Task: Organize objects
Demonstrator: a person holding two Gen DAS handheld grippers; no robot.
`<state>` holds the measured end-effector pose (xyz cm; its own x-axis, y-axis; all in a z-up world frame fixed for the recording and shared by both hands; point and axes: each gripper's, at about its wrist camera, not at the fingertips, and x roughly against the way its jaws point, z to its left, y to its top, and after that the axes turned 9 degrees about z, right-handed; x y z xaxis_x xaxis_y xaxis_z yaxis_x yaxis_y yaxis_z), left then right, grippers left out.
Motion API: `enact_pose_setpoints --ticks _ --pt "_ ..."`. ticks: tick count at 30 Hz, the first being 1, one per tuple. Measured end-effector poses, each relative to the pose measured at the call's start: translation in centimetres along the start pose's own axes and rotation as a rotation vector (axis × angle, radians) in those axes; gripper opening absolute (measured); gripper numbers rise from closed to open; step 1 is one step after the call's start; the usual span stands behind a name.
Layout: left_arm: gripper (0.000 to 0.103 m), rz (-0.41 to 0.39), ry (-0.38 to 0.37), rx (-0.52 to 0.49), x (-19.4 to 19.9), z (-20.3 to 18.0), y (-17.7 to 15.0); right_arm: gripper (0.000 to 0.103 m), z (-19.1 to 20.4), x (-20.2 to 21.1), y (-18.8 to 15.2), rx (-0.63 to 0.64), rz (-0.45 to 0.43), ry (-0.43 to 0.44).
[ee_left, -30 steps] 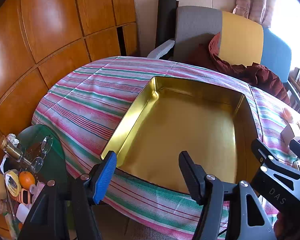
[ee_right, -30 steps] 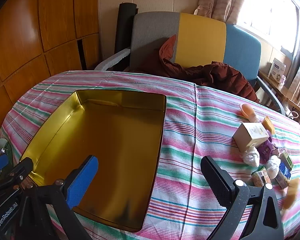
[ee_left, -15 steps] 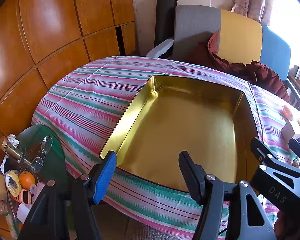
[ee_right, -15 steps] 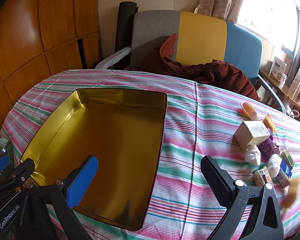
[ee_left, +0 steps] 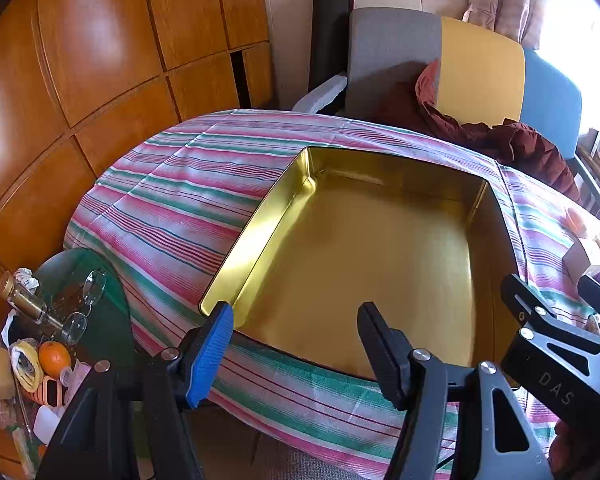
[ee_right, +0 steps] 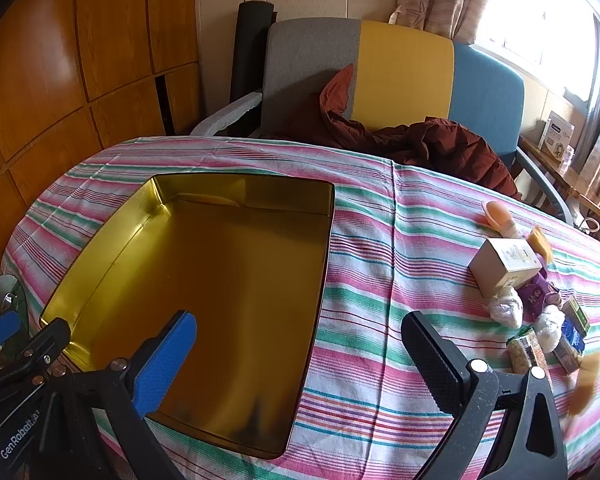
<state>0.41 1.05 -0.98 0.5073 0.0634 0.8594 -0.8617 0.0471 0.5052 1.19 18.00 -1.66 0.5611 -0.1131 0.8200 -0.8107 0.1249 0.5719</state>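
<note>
A: 1 gold tin [ee_right: 228, 280] lies open and bare ahead of both tools; its near wall sits just beyond the left gripper [ee_left: 296, 344], whose jaws stand wide with nothing between them.

B: And the right gripper [ee_right: 300, 360]?

A: Also spread wide, holding nothing. Its blue jaw hangs over the tin's near right corner, its black jaw over the striped cloth [ee_right: 380, 280].

B: Where are the things to sort?

A: Well off to the black jaw's outer side: a small carton [ee_right: 504, 266], white wrapped pieces [ee_right: 504, 306] and snack packets [ee_right: 568, 336], bunched and touching.

B: Risk?

A: I'd judge that closing on 1 piece could catch a neighbour, since they crowd together. The cloth may also bunch if a jaw drags it.
</note>
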Motion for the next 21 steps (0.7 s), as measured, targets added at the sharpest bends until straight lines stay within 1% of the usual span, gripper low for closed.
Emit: enact_pose_setpoints --ticks 21 --pt "0.066 0.005 0.004 -0.006 -0.18 0.06 -0.31 0.103 -0.34 0.14 -0.29 -0.009 0.002 -0.001"
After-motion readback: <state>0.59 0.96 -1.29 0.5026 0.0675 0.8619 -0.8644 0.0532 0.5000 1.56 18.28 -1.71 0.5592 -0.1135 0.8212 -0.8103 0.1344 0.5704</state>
